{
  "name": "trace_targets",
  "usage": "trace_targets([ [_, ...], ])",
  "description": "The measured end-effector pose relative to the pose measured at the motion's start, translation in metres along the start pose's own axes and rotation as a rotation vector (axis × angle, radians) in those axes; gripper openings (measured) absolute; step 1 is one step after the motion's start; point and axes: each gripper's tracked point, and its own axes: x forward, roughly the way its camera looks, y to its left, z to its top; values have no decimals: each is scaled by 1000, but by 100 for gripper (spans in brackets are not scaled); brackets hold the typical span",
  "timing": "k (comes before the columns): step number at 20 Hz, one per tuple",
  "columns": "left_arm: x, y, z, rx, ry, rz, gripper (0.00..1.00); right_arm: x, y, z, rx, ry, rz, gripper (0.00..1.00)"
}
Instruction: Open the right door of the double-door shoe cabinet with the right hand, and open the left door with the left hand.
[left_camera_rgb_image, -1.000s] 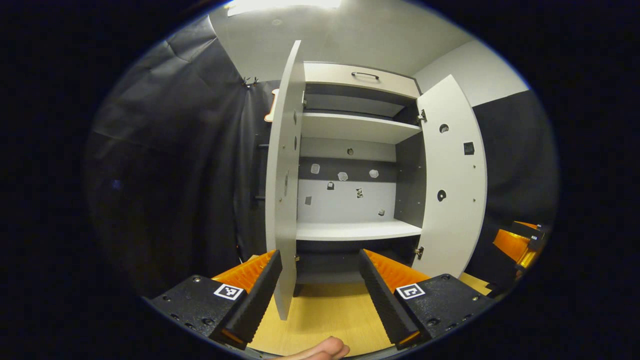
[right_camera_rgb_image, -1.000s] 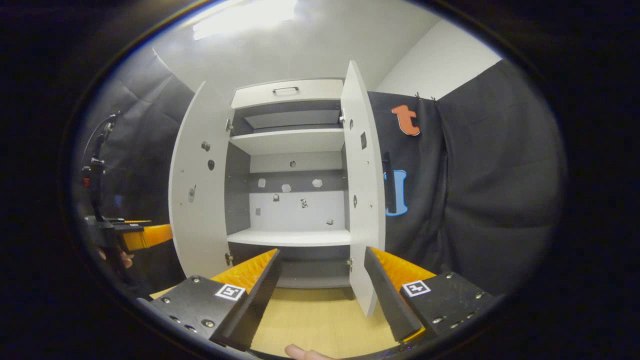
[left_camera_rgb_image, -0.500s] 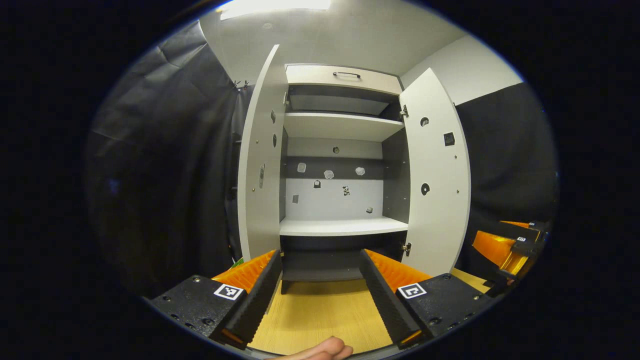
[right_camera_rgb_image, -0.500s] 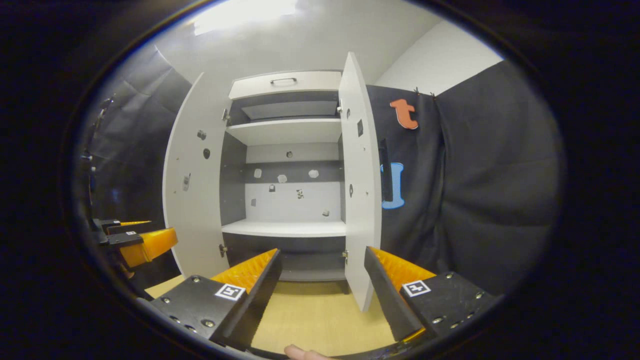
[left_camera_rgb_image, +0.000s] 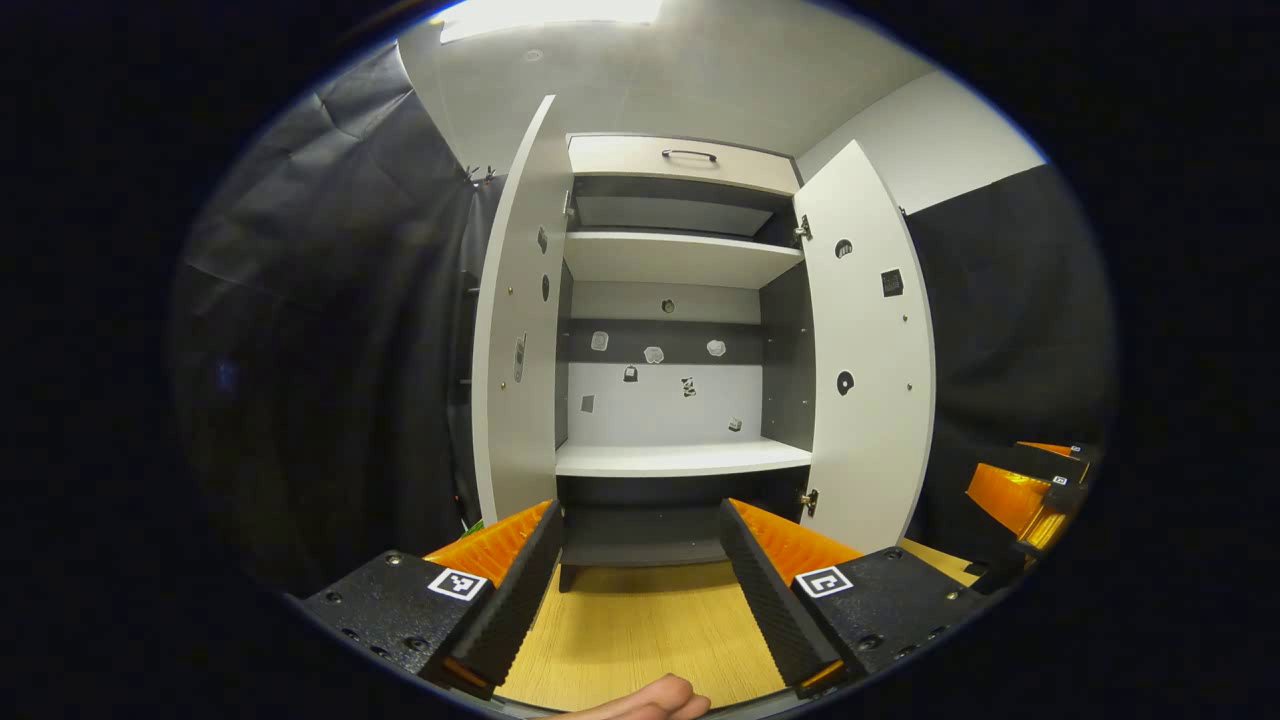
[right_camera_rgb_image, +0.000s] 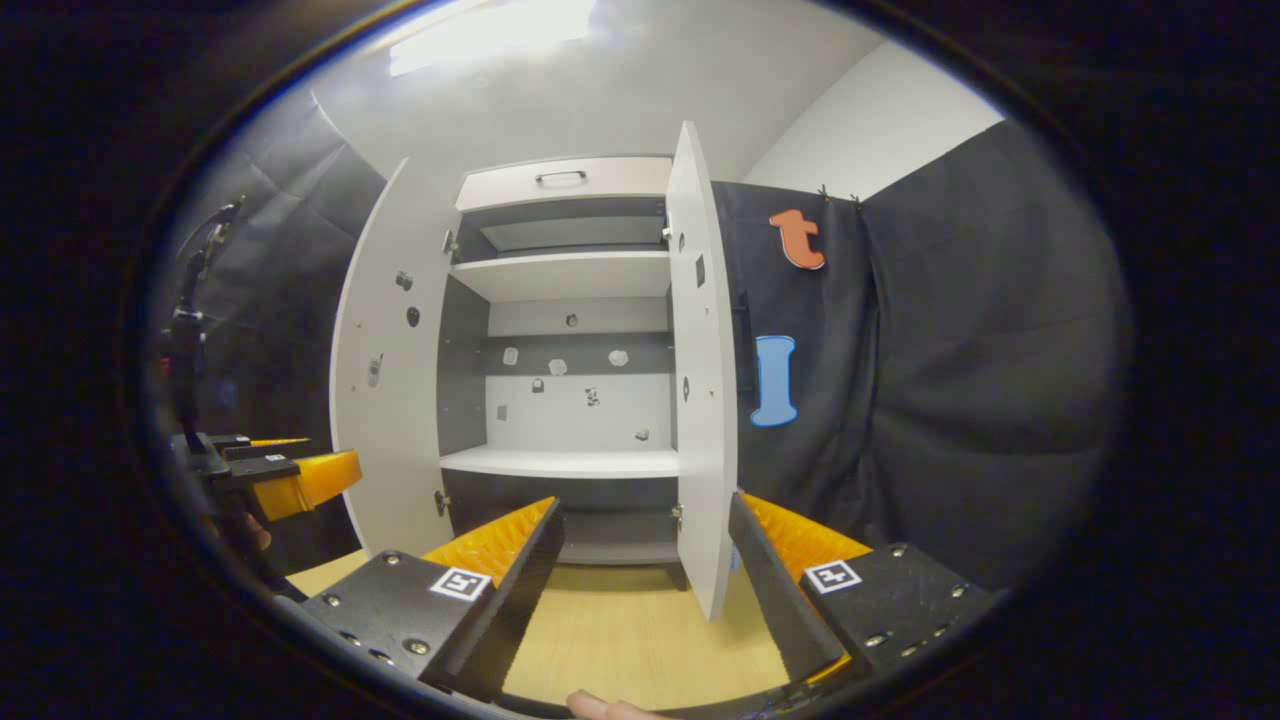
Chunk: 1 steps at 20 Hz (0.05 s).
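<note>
- We see the shoe cabinet (left_camera_rgb_image: 680, 330) standing straight ahead of both tools, on a light wooden floor (left_camera_rgb_image: 640, 630).
- Both doors stand open. In the left gripper view the left door (left_camera_rgb_image: 515, 330) is turned out toward us and shows mostly its inner face and edge, and the right door (left_camera_rgb_image: 868, 350) is swung wide to the other side.
- In the right gripper view the right door (right_camera_rgb_image: 700, 370) shows nearly edge-on, with its lower corner just beside the right finger of our right tool (right_camera_rgb_image: 640, 590).
- The left tool (left_camera_rgb_image: 635, 590) has its fingers spread wide and holds nothing; the gap frames the lower part of the cabinet.
- The right tool is also spread wide and pinches nothing.
- Inside the cabinet we see an upper shelf (left_camera_rgb_image: 680, 255) and a lower shelf (left_camera_rgb_image: 685, 458), both white, and small holes in the back panel (left_camera_rgb_image: 660, 385).
- Above the doors there is a drawer (left_camera_rgb_image: 680, 160) with a dark handle.
- In the right gripper view the left tool shows far on the left side, beside the left door, apart from it.
- A fingertip (left_camera_rgb_image: 650, 700) of the person shows at the bottom of the left gripper view.
</note>
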Motion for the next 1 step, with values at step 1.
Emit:
trace_targets([
  [1,-2,1,2,4,-4,-3,96,-1,2,2,-5,-4,3,99],
])
